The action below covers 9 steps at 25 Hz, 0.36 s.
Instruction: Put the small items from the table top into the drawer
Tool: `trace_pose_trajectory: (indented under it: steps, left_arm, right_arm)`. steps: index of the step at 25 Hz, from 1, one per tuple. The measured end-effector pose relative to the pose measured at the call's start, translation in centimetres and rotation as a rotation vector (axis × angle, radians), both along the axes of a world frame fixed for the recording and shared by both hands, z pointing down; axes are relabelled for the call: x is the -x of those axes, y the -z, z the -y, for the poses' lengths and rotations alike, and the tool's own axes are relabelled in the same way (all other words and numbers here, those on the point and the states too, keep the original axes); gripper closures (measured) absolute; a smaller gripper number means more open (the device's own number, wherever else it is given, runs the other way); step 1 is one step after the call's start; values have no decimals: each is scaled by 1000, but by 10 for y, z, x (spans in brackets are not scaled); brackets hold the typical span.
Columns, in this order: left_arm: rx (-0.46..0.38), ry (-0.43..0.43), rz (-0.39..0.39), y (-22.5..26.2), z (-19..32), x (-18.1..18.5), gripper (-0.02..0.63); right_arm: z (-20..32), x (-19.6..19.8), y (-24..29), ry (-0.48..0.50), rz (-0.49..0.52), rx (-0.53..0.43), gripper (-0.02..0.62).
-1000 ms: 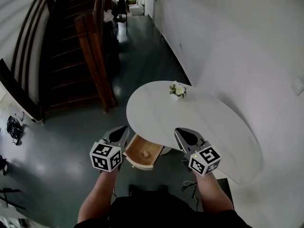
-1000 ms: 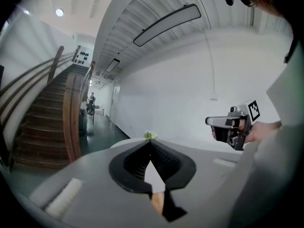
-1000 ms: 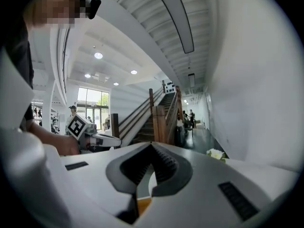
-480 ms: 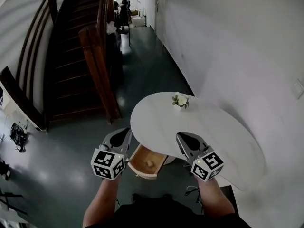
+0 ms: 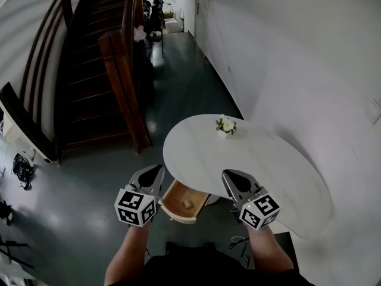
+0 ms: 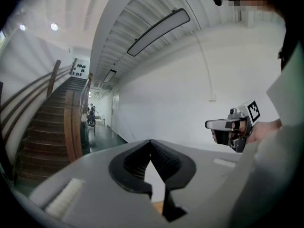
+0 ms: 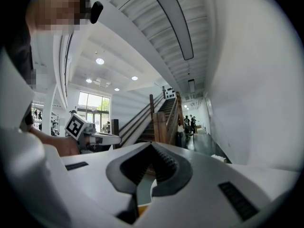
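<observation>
One small pale item (image 5: 186, 204) lies inside the open wooden drawer (image 5: 171, 195), which juts out from under the near-left edge of the white oval tabletop (image 5: 268, 165); what the item is cannot be made out. Just left of the drawer, off the tabletop's edge, the left gripper (image 5: 156, 170) hangs above the dark floor (image 5: 178, 88) with its jaws pressed together and nothing between them, as the left gripper view confirms (image 6: 151, 143). The right gripper (image 5: 230, 175) hovers over the near edge of the tabletop, just right of the drawer, its jaws likewise closed on nothing in its own view (image 7: 152, 145). Each gripper shows in the other's camera, held roughly level: the right one at the right side of the left gripper view (image 6: 227, 125), the left one at the left side of the right gripper view (image 7: 99, 137). A small pot of white flowers (image 5: 225, 126) stands near the tabletop's far edge. The table sits against a white wall (image 5: 297, 52). A dark wooden staircase (image 5: 89, 70) rises at the left, and people (image 5: 152, 2) stand far down the corridor.
</observation>
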<state>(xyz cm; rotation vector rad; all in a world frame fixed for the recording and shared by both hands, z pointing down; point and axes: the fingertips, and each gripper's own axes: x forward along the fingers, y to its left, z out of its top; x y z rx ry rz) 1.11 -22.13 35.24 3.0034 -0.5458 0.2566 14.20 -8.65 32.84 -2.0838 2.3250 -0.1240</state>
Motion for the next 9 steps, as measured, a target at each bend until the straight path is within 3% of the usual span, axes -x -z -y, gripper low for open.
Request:
trace_pose_trajectory:
  steps: [9]
  left_arm:
    - [15,-18,18,-9,-6,-5,595]
  right_arm:
    - [-5,-5,-5,-10,11,9,586]
